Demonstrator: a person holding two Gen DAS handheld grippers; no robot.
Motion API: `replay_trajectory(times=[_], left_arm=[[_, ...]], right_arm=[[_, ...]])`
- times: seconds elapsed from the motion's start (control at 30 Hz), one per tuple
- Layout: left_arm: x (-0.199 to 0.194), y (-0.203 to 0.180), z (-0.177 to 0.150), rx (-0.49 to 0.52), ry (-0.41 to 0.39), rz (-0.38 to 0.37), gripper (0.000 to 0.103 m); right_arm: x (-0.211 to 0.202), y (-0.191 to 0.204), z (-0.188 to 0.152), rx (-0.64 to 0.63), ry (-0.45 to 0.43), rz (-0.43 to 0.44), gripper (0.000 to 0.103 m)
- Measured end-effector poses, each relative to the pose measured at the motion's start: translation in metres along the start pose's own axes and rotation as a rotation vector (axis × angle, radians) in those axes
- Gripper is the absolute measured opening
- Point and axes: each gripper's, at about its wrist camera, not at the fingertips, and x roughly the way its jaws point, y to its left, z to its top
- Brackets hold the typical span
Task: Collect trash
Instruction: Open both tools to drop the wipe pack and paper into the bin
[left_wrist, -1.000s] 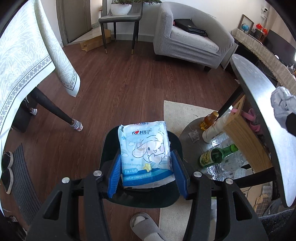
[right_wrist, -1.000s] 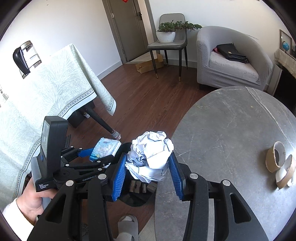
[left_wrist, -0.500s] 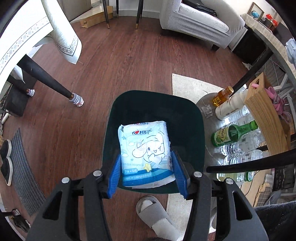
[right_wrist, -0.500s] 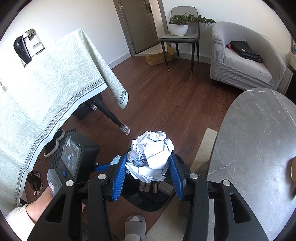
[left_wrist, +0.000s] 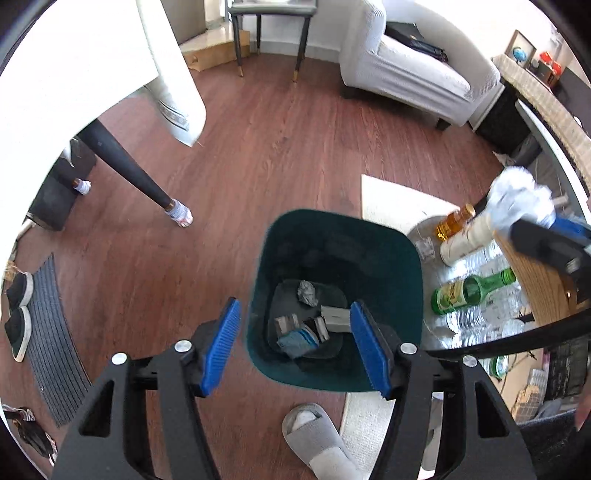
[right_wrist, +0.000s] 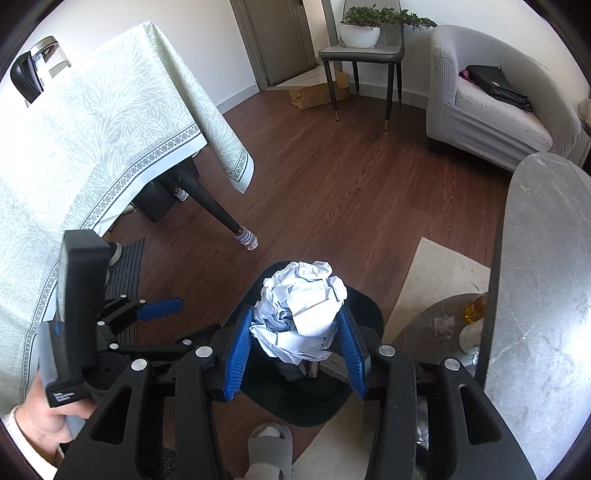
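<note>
A: Biggest first — what stands on the wood floor?
B: One dark green bin (left_wrist: 384, 258), and one slippered foot (left_wrist: 317, 435) just in front of it. Inside lie a grey crumpled scrap (left_wrist: 307, 292), a few flat packets and a bluish pack (left_wrist: 297, 341); I can't count the packets surely.
A: And the two tools?
B: The left gripper (left_wrist: 295, 347) hangs over the bin's near rim; its jaws have just been opening and nothing sits between them. The right gripper (right_wrist: 297, 356) is clamped on one ball of crumpled white paper (right_wrist: 301, 310), held above the bin.
A: Beside the bin?
B: One green bottle (left_wrist: 469, 293) lying down, near one amber bottle (left_wrist: 452, 223).
</note>
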Motion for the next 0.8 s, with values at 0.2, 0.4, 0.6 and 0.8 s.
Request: replay_trajectory(times=[0.2, 0.4, 0.6, 0.8], left_arm=[[-0.031, 0.01, 0.009, -0.044, -0.104, 0.001, 0.064], [-0.052, 0.011, 0.014, -0.053, -0.174, -0.003, 0.055], [-0.065, 0.008, 0.02, -0.055, -0.194, -0.022, 0.047], [-0.086, -0.005, 0.021, -0.04, -0.243, -0.047, 0.042]], right_arm=[[0.03, 0.008, -0.006, -0.012, 0.056, -0.004, 0.046], [0.057, 0.013, -0.014, -0.028, 0.103, -0.018, 0.046], [0.089, 0.012, -0.023, -0.019, 0.161, -0.016, 0.046], [0.114, 0.013, -0.033, -0.016, 0.215, -0.025, 0.046]])
